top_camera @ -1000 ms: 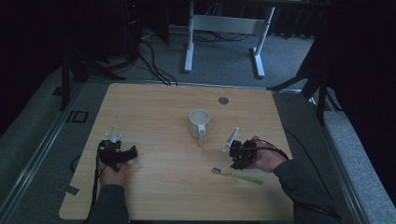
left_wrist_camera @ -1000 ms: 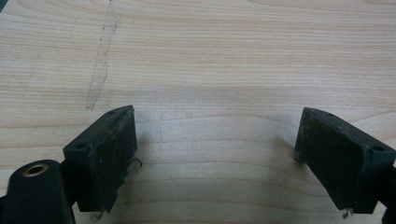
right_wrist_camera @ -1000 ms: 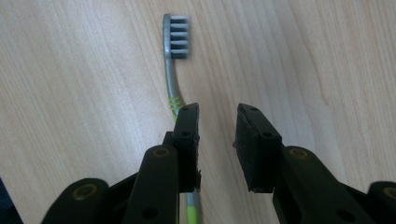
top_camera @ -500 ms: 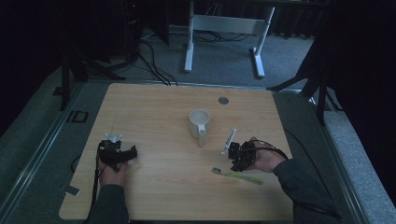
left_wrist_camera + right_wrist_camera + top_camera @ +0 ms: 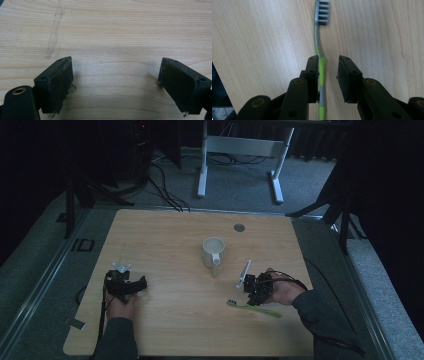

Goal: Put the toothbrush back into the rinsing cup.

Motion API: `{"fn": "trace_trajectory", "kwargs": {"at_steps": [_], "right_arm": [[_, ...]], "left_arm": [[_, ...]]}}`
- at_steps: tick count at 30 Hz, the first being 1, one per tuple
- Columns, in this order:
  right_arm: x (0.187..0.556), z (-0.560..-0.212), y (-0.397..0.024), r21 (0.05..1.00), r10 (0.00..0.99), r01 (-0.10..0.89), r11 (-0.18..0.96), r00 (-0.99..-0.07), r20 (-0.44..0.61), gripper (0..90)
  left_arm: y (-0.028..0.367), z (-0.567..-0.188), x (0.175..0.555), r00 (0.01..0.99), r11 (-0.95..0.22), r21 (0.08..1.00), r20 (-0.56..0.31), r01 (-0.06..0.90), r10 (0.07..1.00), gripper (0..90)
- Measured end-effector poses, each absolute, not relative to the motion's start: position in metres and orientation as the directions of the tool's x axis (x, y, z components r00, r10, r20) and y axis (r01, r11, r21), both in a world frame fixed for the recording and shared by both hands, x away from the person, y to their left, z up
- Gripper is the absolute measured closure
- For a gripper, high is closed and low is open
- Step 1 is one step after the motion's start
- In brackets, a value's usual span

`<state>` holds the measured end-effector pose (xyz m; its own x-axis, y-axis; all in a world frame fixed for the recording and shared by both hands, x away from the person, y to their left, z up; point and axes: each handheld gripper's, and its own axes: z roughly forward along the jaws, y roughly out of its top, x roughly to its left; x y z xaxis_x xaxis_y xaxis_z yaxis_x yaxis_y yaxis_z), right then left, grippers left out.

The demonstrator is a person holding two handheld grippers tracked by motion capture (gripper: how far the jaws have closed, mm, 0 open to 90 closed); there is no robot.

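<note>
A toothbrush (image 5: 317,37) with a grey neck and green handle lies flat on the wooden table (image 5: 165,235), bristle head pointing away in the right gripper view. My right gripper (image 5: 328,60) straddles its handle: the left jaw rests against the green grip, while a gap separates the right jaw from it. From above, the toothbrush (image 5: 255,308) lies near the front right, with the right gripper (image 5: 252,298) held over it. My left gripper (image 5: 116,61) stands wide open over bare wood, and the high view shows this left gripper (image 5: 142,284) at the front left.
A white mug (image 5: 213,251) stands upright near the table's middle, handle toward the person. A small round dark disc (image 5: 239,227) sits near the far edge. Beyond the table are a white desk frame (image 5: 240,150) and cables on the floor.
</note>
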<state>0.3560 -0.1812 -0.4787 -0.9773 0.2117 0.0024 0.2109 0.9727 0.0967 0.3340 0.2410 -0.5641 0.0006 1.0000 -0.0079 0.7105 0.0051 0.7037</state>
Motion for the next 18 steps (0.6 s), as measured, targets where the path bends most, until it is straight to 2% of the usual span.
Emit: {"fn": "trace_trajectory", "kwargs": {"at_steps": [18], "right_arm": [[0.3528, -0.4832, -0.1799, 0.053, 0.186, 0.187, 0.981, -0.982, 0.016, 70.5]], "left_arm": [[0.241, -0.5641, 0.334, 0.001, 0.005, 0.704, -0.008, 0.711, 1.0, 13.3]]}}
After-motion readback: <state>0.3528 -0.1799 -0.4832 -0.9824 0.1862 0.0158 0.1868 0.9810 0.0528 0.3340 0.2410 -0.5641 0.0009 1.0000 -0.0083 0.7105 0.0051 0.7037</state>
